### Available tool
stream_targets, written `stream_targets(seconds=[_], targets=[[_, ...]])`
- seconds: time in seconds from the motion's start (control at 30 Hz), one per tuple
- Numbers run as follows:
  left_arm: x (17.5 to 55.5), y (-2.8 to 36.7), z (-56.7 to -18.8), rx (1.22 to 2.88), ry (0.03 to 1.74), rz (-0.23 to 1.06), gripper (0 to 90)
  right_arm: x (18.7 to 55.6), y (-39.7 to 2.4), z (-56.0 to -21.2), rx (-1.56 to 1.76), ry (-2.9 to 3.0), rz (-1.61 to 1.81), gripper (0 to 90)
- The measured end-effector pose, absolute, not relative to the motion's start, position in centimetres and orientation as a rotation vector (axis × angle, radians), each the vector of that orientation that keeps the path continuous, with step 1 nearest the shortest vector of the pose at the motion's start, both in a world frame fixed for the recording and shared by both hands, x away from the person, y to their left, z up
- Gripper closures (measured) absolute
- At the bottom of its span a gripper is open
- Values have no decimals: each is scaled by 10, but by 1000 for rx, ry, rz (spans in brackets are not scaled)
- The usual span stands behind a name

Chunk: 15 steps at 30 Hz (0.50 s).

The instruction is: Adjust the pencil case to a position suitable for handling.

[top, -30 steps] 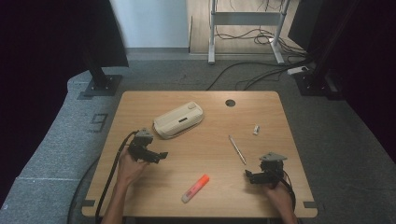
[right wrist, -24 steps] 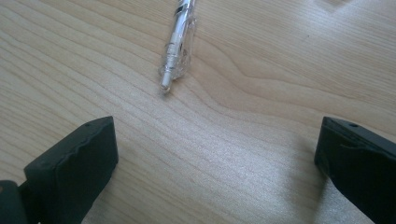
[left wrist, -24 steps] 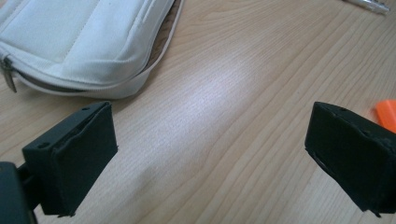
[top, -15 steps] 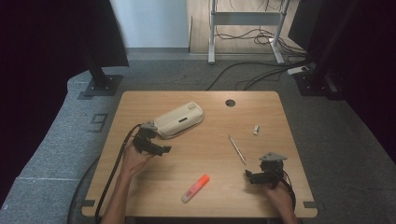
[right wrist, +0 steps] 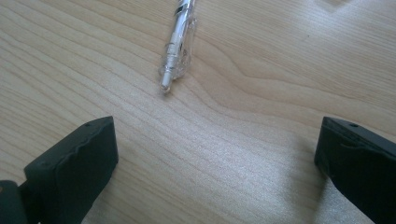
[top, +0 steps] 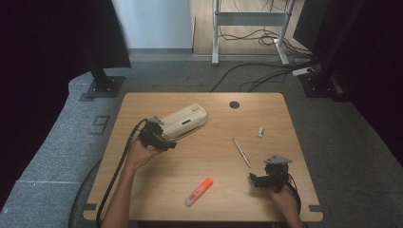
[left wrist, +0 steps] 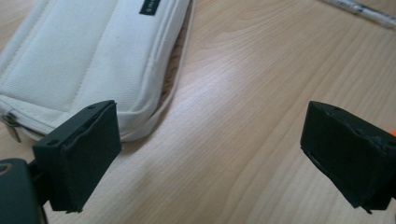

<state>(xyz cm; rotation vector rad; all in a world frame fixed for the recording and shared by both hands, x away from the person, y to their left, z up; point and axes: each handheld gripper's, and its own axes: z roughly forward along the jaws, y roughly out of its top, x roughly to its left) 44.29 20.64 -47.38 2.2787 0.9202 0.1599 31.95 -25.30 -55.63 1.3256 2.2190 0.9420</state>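
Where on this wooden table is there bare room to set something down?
The widest bare patch on the light wooden table lies mid-table, between the cream fabric pencil pouch, the clear plastic pen and the orange highlighter marker. The far right corner past the small white eraser is also free. It is crowded where the left tool meets the pouch.

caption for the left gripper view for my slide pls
Open left gripper above the wooden table, beside the white pencil case.

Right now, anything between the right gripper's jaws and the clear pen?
Nothing. In the right gripper view only bare wood separates the right gripper, jaws open, from the clear pen. The high view agrees: bare table between them.
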Motion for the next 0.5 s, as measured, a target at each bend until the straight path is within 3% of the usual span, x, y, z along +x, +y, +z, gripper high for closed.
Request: stream_targets(seconds=[0.5], targets=[[478,186,-458,2307,882,180,111,320,-253,-556,1325,2219,942,0]])
